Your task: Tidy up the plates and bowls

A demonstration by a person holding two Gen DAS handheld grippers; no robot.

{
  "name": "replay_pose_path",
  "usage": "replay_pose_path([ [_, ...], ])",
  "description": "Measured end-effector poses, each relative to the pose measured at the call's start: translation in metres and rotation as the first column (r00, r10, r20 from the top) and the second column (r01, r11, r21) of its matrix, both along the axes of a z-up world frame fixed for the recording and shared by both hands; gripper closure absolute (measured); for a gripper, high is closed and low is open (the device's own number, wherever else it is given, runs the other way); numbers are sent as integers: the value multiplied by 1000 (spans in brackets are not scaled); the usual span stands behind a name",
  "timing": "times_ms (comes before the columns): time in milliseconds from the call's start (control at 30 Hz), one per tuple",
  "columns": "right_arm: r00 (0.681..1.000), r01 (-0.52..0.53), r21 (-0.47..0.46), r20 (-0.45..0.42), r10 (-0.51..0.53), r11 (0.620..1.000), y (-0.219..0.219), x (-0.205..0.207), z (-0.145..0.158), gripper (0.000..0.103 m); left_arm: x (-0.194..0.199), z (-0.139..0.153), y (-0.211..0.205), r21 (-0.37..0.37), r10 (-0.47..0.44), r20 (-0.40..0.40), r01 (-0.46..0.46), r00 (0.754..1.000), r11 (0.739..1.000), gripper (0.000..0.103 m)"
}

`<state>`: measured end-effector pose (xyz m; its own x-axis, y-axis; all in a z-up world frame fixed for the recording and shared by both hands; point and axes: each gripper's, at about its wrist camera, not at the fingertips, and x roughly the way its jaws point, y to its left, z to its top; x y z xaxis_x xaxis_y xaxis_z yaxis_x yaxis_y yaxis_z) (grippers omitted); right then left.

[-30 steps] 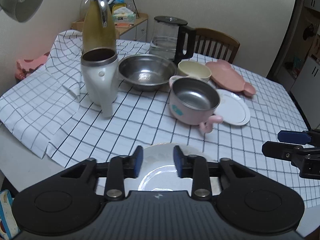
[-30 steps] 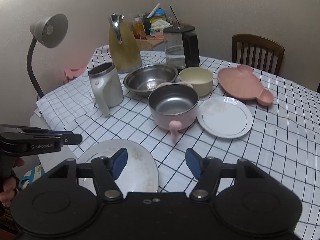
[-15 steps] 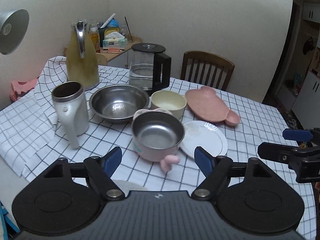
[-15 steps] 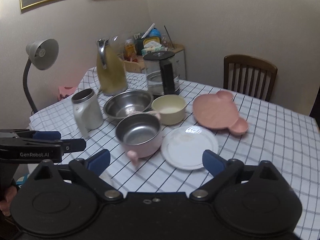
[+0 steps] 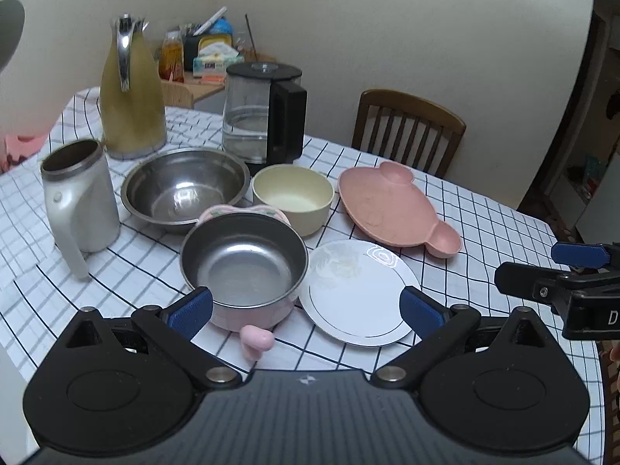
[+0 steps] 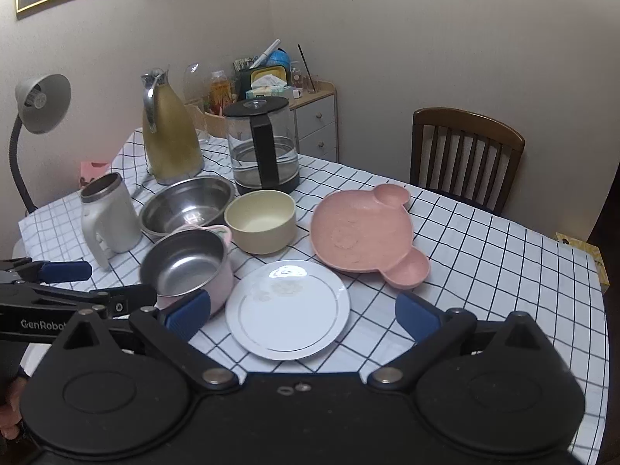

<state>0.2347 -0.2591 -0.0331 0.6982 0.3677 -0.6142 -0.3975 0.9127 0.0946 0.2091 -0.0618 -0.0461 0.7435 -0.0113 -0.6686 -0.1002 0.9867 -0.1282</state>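
A pink pot with a steel inside point(image 5: 244, 267) point(image 6: 188, 265) stands near the table's front. A white plate point(image 5: 358, 290) point(image 6: 288, 310) lies right of it. Behind are a steel bowl point(image 5: 184, 190) point(image 6: 186, 207), a cream bowl point(image 5: 292, 195) point(image 6: 261, 219) and a pink bear-shaped plate point(image 5: 387, 205) point(image 6: 360, 230). My left gripper point(image 5: 306, 312) is open and empty above the front edge, its jaws spanning the pot and plate. My right gripper point(image 6: 302, 316) is open and empty, its jaws either side of the white plate. Each gripper shows in the other's view point(image 5: 558, 275) point(image 6: 69, 283).
A white steel-rimmed mug point(image 5: 77, 201), a yellow thermos jug point(image 5: 130, 100) and a glass kettle point(image 5: 263, 116) stand at the back left. A wooden chair point(image 6: 465, 155) is behind the checked tablecloth point(image 6: 484, 263). A desk lamp point(image 6: 38, 108) stands at the left.
Both grippers have opened wide and pulled up and back. The white plate that lay under the left gripper at the front edge is out of view.
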Motion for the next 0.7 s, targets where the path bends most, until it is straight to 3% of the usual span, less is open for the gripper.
replay_pose_path([
  [367, 997, -31, -55, -68, 27, 998, -15, 70, -36, 2, 38, -42, -16, -55, 123, -116, -130, 986, 990, 0],
  [433, 995, -48, -75, -85, 42, 996, -14, 82, -44, 4, 40, -45, -20, -37, 144, -104, -149, 984, 988, 0],
  [700, 981, -96, -68, -177, 83, 993, -8, 120, -77, 13, 38, -45, -48, -47, 88, -95, -93, 992, 995, 0],
])
